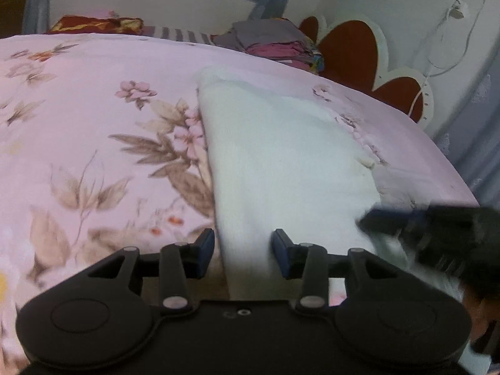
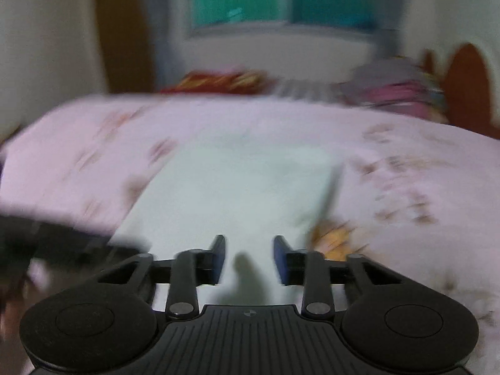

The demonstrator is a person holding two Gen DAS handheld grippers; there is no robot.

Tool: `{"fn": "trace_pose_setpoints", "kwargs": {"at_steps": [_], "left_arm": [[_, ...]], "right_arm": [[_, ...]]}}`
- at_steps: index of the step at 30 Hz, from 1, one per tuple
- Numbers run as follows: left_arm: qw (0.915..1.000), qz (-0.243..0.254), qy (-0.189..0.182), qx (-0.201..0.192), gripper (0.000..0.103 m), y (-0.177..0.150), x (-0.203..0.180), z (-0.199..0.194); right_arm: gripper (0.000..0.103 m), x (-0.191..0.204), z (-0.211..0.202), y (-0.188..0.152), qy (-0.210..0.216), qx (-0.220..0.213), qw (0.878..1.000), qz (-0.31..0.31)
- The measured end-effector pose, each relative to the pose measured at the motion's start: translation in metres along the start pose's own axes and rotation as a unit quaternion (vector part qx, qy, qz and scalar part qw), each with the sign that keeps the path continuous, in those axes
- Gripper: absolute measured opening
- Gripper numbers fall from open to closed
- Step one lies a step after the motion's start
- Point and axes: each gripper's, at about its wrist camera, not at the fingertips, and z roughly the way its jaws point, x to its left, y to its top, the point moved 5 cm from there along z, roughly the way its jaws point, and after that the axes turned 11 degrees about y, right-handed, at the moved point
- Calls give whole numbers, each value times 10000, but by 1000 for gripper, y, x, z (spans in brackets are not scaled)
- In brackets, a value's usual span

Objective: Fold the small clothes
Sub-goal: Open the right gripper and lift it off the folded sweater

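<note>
A white garment [image 1: 281,162] lies flat on the pink floral bedsheet [image 1: 93,118], running away from me. My left gripper [image 1: 243,250] hovers over its near left edge, which passes between the parted blue pads [image 1: 204,248]; nothing is pinched. In the blurred right wrist view the same white garment [image 2: 237,187] fills the middle. My right gripper [image 2: 249,257] stands over its near end with a gap between the pads and only flat cloth and a shadow showing there. The right gripper also appears as a dark blur [image 1: 425,218] at the garment's near right edge.
A stack of folded clothes [image 1: 275,42] sits at the far side of the bed beside a heart-shaped red headboard [image 1: 353,53]. A red patterned cushion [image 1: 93,25] lies at the far left. The bed's right edge [image 1: 453,172] drops off near the wall.
</note>
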Motion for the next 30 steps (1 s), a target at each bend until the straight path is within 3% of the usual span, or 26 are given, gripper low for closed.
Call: {"fn": "trace_pose_setpoints", "kwargs": {"at_steps": [3,7,9,11,13,15,17,20,23,24,25,27,30], "left_arm": [[9997,200,130,-42,43,-13,-6,-11],[9987,446,222,-52,51,-29,-8,-28],[9989,351,280,-148,64,-24,-1,-41],[9980,123,222,-574,75,-6,7,-53],[9965,249,290,-737,70,22,8,-47],[9954,395,290,-821,50,52,5,-33],[9947,443,275,-886,50,78,1,-17],[9968,418,272,-627,53,97,-5,16],[9988,356,317,-62,72,85,-6,50],[9990,328,295,93,77,78,-5,58],[9996,130,253,62,79,73,-1,59],[9996,24,280,47,81,70,2,56],[9990,25,448,66,86,65,-1,51]], "right_arm": [[13,0,8,-28,-199,426,9988,-167],[13,-15,-6,-38,-503,502,9974,-128],[13,-19,-13,-40,-528,546,9971,-69],[13,-20,-27,-31,-703,303,9970,-85],[13,-17,-37,-14,-724,-164,9972,-73],[13,-14,-31,10,-701,-447,9965,-108],[13,-8,-15,33,-535,-569,9968,-172],[13,-6,19,58,-435,-600,9967,-326],[13,-21,49,57,-473,-300,9980,-299],[13,-36,61,45,-775,62,9963,-354],[13,-50,65,36,-924,99,9952,-315],[14,-68,54,33,-809,-52,9967,75],[14,-67,50,32,-811,20,9966,-151]]}}
